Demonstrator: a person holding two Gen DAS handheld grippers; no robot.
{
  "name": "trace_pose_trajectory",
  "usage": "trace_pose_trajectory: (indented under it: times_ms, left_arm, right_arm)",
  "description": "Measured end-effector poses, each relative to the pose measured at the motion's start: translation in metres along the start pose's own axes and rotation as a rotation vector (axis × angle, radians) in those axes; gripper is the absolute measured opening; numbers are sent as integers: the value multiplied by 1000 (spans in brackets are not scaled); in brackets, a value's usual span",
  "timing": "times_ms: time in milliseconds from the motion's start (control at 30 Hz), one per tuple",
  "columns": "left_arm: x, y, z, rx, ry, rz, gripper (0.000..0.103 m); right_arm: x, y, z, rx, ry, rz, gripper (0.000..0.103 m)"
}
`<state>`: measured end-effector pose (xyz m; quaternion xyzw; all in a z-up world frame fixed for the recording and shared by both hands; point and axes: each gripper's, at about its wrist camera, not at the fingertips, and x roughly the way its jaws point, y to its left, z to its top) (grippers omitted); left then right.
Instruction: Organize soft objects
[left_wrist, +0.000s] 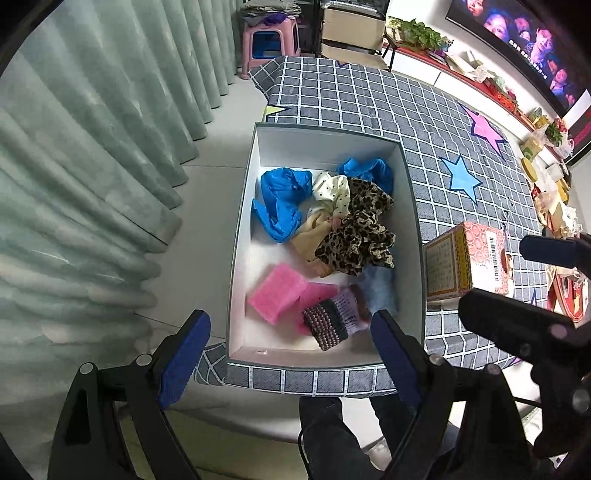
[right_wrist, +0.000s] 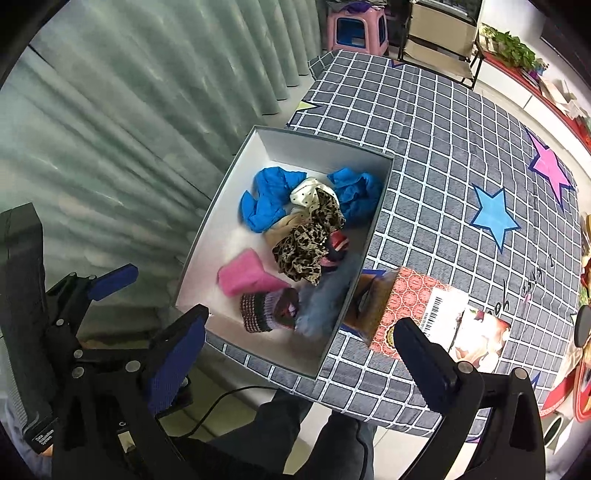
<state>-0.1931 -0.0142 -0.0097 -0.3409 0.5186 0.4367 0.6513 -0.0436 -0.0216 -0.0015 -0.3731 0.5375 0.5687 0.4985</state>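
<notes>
A grey box with white inside (left_wrist: 258, 206) (right_wrist: 207, 236) stands at the table's near left edge. It holds blue crumpled cloth (left_wrist: 280, 199) (right_wrist: 266, 199), a leopard-print scarf (left_wrist: 362, 232) (right_wrist: 306, 243), a white dotted cloth (left_wrist: 332, 188), pink sponges (left_wrist: 277, 291) (right_wrist: 243, 277), a knitted striped piece (left_wrist: 332, 321) (right_wrist: 266, 306) and light blue fabric (left_wrist: 380, 288) (right_wrist: 325, 299). My left gripper (left_wrist: 291, 354) is open and empty above the box's near end. My right gripper (right_wrist: 299, 358) is open and empty above the box's near corner.
A patterned red and gold carton (left_wrist: 465, 258) (right_wrist: 413, 306) lies right of the box on the grey checked tablecloth (left_wrist: 369, 99) (right_wrist: 424, 147). Green curtains (left_wrist: 92, 166) hang at the left. A pink stool (left_wrist: 269, 40) stands beyond the table. My legs (right_wrist: 295, 439) are below.
</notes>
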Motion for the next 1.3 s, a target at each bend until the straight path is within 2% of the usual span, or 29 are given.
trace_pose_trajectory:
  times_ms: [433,1167,1300]
  left_arm:
    - [-9,7,-7,-23,-28,-13,91]
    - [2,18,-23,-84,21,-33,91]
    - [-7,24,-27,-135,-21,-102,91]
  right_arm:
    - [-9,3,-10,-1,-23,-21,103]
    - [-4,15,-22,-2,1,-21,103]
    - [0,16,-20,-9,11,-1,103]
